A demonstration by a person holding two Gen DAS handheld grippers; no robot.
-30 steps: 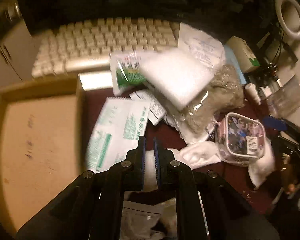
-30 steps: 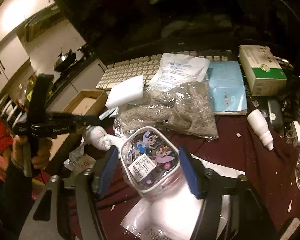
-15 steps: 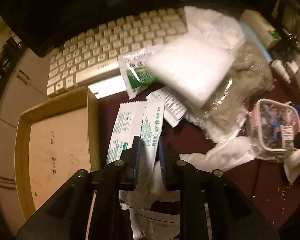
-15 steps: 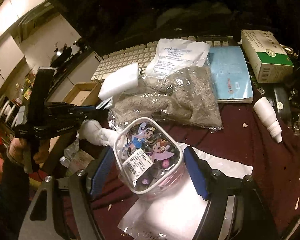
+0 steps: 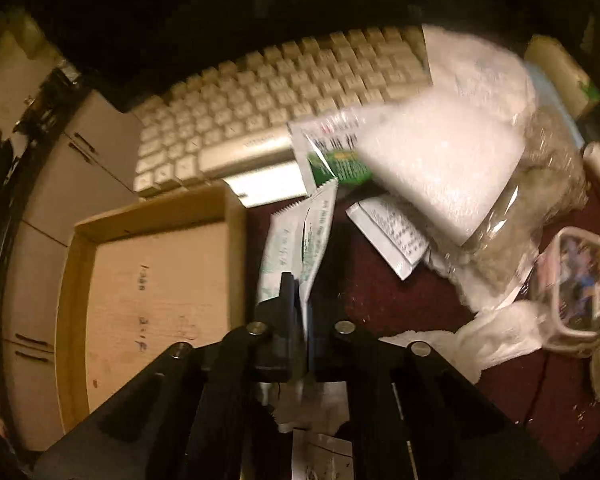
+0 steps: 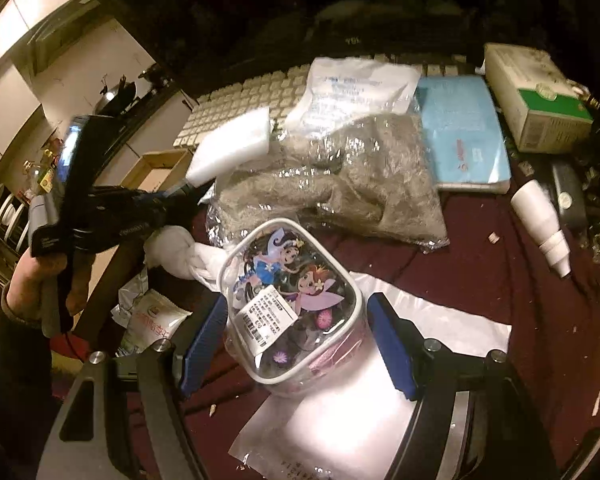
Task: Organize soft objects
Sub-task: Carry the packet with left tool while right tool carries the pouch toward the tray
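My left gripper (image 5: pixel 300 292) is shut on a white-and-green soft packet (image 5: pixel 300 236) and holds it lifted beside the open cardboard box (image 5: pixel 156 280). The left gripper also shows at the left of the right wrist view (image 6: pixel 192 194). My right gripper (image 6: pixel 296 344) is open, its blue pads on either side of a clear cartoon-printed pouch (image 6: pixel 288 304) without pressing it. A white sponge block (image 5: pixel 440 172) leans on a bagged grey fuzzy cloth (image 6: pixel 332 176). A knotted white cloth (image 6: pixel 176 252) lies left of the pouch.
A beige keyboard (image 5: pixel 276 100) lies behind the pile. A white pouch (image 6: pixel 356 88), a blue pack (image 6: pixel 464 136), a green-and-white carton (image 6: pixel 536 100) and a white bottle (image 6: pixel 544 224) lie at the back right. A flat plastic bag (image 6: pixel 380 400) lies under the right gripper.
My left gripper has lifted the white-and-green packet off the dark red cloth and moved it toward the cardboard box. My right gripper has stayed open around the cartoon pouch.
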